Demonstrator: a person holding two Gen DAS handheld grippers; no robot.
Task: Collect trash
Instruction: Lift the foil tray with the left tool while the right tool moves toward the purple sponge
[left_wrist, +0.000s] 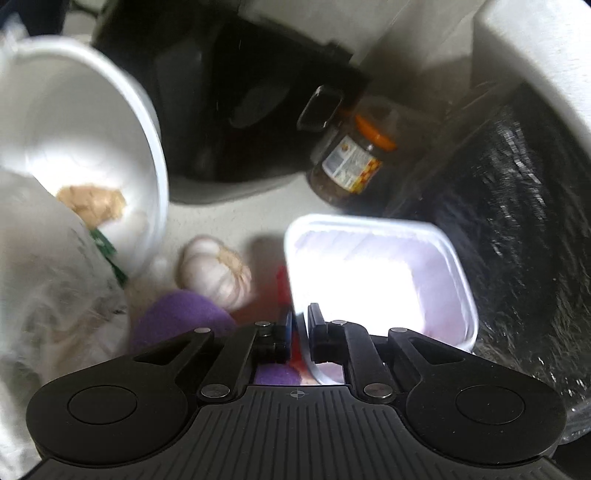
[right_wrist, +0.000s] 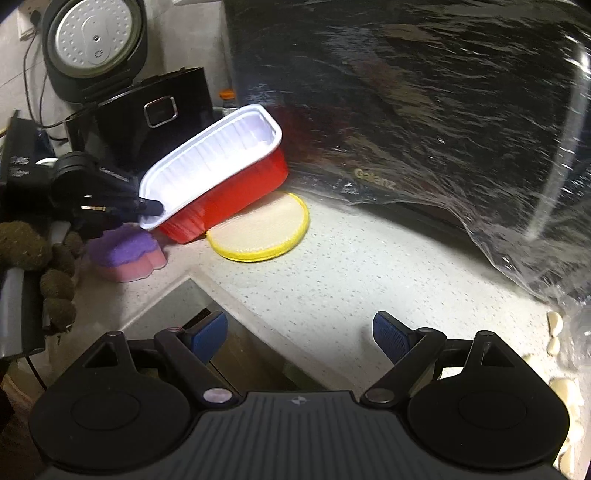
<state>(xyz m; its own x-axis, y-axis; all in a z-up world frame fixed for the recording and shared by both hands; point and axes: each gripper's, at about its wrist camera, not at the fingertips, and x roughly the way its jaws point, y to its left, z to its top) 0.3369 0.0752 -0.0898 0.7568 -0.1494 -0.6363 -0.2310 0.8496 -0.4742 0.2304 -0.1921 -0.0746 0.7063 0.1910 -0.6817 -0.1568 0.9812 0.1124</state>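
Note:
My left gripper (left_wrist: 300, 323) is shut on the rim of a red plastic food tray with a white inside (left_wrist: 376, 280). The right wrist view shows the tray (right_wrist: 221, 173) lifted and tilted, its far end over a yellow round lid (right_wrist: 266, 229), with the left gripper (right_wrist: 149, 208) clamped on its near corner. My right gripper (right_wrist: 299, 334) is open and empty above the speckled counter (right_wrist: 332, 280). A clear plastic bag (right_wrist: 480, 147) hangs at the right, draped in front of a black microwave.
A purple and pink sponge (right_wrist: 125, 254) and a garlic bulb (left_wrist: 214, 271) lie by the tray. A white bowl (left_wrist: 85, 147) with food scraps, a jar with an orange lid (left_wrist: 351, 158), a black rice cooker (right_wrist: 147, 110) and garlic cloves (right_wrist: 554, 325) stand around. A sink edge (right_wrist: 177, 295) is below.

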